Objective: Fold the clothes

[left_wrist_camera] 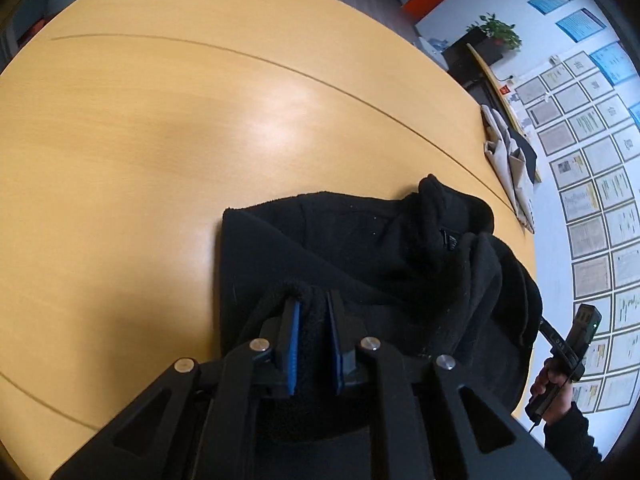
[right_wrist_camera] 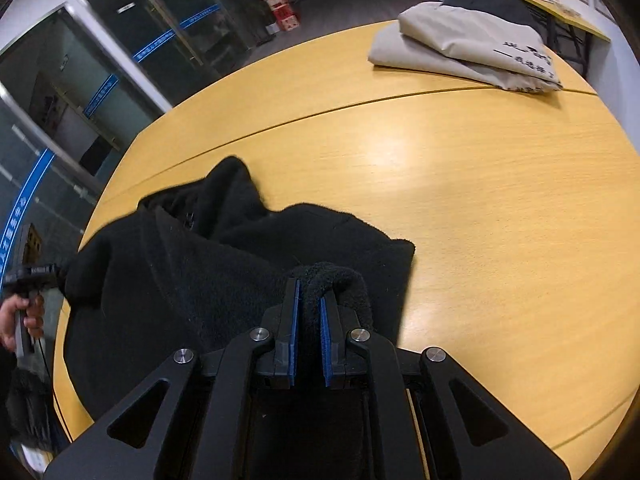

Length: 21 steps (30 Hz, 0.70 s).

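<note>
Both sets of fingers clamp the near hem of the black fleece jacket [left_wrist_camera: 360, 248]: left gripper [left_wrist_camera: 313, 304] and right gripper [right_wrist_camera: 309, 286] at opposite corners, long axis toward the collar, body bunched on the table [left_wrist_camera: 160, 140] near its edge.

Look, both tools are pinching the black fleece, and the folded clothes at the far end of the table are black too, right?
Not quite. Both tools, the left tool and the right tool, do pinch the black fleece. But the folded clothes on the far end of the table are light grey, not black. The right wrist view shows that best.
</note>
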Available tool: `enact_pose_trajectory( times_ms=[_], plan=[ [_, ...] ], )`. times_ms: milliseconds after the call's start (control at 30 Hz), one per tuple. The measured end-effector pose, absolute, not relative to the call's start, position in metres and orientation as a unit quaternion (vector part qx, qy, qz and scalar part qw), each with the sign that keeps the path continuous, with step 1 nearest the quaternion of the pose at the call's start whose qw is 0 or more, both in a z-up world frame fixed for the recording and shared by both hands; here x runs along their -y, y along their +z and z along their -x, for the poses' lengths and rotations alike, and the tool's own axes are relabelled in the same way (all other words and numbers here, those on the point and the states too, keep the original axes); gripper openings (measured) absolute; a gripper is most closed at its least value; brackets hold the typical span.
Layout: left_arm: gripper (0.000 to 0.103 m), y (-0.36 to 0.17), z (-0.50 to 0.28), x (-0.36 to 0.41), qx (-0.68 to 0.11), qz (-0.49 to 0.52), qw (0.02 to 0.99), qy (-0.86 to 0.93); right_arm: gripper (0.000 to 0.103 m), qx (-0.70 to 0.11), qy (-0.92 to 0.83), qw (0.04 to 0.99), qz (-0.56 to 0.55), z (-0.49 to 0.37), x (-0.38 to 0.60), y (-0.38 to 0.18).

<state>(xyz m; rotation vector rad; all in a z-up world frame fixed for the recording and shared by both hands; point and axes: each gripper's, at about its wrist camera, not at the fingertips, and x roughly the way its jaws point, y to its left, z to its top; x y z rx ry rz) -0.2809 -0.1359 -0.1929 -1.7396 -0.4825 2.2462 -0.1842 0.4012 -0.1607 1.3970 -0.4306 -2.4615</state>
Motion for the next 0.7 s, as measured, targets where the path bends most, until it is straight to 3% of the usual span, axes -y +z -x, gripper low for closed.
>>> enact_pose_trajectory(
  times_ms=[100,167,233,300,367,467,700],
  plan=[
    [0.026,-0.185,0.275,0.135,0.15,0.591,0.139,0.781,0.024,0.128,-0.861,0.161,-0.466,0.18,-0.402,-0.154],
    [0.04,-0.173,0.264,0.138,0.142,0.575,0.147,0.792,0.076,0.101,-0.88,0.163,-0.433,0.17,-0.402,-0.138],
    [0.056,-0.153,0.251,0.142,0.134,0.542,0.156,0.815,0.09,0.09,-0.898,0.168,-0.396,0.161,-0.408,-0.118],
    [0.079,-0.131,0.238,0.146,0.121,0.504,0.165,0.839,0.092,0.083,-0.905,0.175,-0.378,0.158,-0.416,-0.108],
    [0.088,-0.111,0.227,0.146,0.101,0.473,0.175,0.858,0.094,0.054,-0.905,0.18,-0.38,0.162,-0.42,-0.108],
    [0.089,-0.096,0.226,0.137,0.045,0.451,0.18,0.873,0.094,0.026,-0.893,0.18,-0.412,0.182,-0.422,-0.124],
    [0.089,-0.128,0.281,0.114,-0.082,0.476,0.153,0.862,0.094,0.078,-0.857,0.169,-0.48,0.238,-0.433,-0.165]
  ],
)
